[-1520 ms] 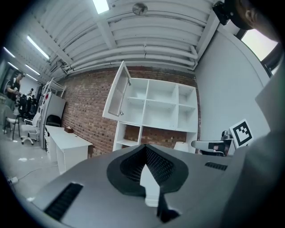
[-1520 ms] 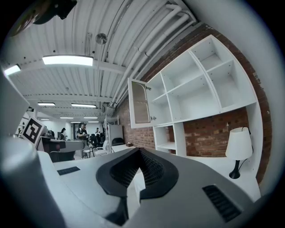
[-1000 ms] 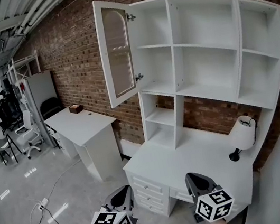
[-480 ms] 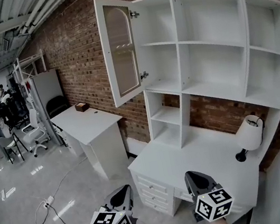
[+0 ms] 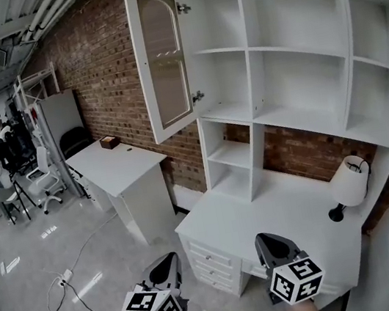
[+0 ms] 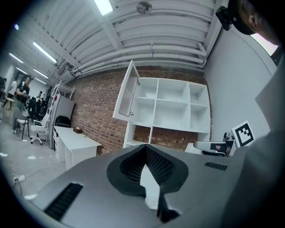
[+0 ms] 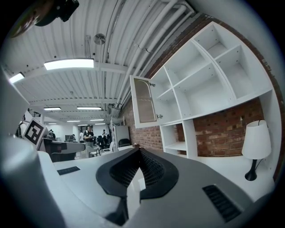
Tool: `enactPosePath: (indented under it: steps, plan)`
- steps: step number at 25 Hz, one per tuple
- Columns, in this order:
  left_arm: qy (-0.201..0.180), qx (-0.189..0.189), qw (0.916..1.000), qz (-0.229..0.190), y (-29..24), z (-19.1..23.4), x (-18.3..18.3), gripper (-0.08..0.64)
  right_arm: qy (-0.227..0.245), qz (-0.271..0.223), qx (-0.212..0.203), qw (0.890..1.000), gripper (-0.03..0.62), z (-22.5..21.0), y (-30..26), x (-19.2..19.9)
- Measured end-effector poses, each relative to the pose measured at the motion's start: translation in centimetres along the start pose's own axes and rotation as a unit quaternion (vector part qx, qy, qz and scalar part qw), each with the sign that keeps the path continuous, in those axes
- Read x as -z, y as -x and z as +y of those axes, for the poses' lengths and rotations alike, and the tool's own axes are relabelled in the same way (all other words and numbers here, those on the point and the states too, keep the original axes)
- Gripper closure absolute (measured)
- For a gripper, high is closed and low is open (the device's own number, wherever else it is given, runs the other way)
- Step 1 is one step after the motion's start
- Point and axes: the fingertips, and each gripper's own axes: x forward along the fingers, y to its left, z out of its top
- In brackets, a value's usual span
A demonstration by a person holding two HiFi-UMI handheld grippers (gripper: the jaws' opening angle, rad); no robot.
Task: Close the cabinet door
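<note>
**Both claws clenched and empty, door hanging open well ahead**

The cabinet door (image 5: 161, 60) is standing wide open in the upper left-centre of the head view. It is swinging out from hinges on the left edge of the white shelving unit (image 5: 297, 58), and its arched glass panel is facing into the room.

The left gripper (image 5: 164, 268) and the right gripper (image 5: 273, 247) are sitting at the bottom centre of the frame, well apart from the door and touching nothing. Both are pointing level toward the furniture. In each gripper view the jaws are pressing tip to tip with nothing between them.

By my reading, the reach is the step in hand and no contact is being made yet. The next move calls for bringing one gripper up to the door's outer face or free edge. It then calls for pushing the door round toward the shelf opening until it is sitting flush.

The shelf compartments are all showing bare, including the one behind the door. A white lamp (image 5: 348, 183) is standing on the desk (image 5: 235, 218) at lower right. The drawers (image 5: 210, 264) under that desk are shut, so nothing of their contents is showing. A small brown box (image 5: 108, 141) is resting on the second desk (image 5: 118, 164) at left.
</note>
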Motion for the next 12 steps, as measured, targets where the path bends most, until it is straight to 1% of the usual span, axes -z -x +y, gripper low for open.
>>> enactPosePath:
  steps: [5, 12]
  plan:
    - [-0.004, 0.011, 0.9999, 0.001, -1.5, 2.3, -0.6, 0.552, 0.001, -0.002, 0.011, 1.0, 0.566, 0.1, -2.4, -0.2]
    - [-0.011, 0.033, 0.9994, 0.007, -3.4, 6.5, -1.5, 0.552, 0.001, -0.011, 0.02, 1.0, 0.565, 1.9, -7.3, -1.0]
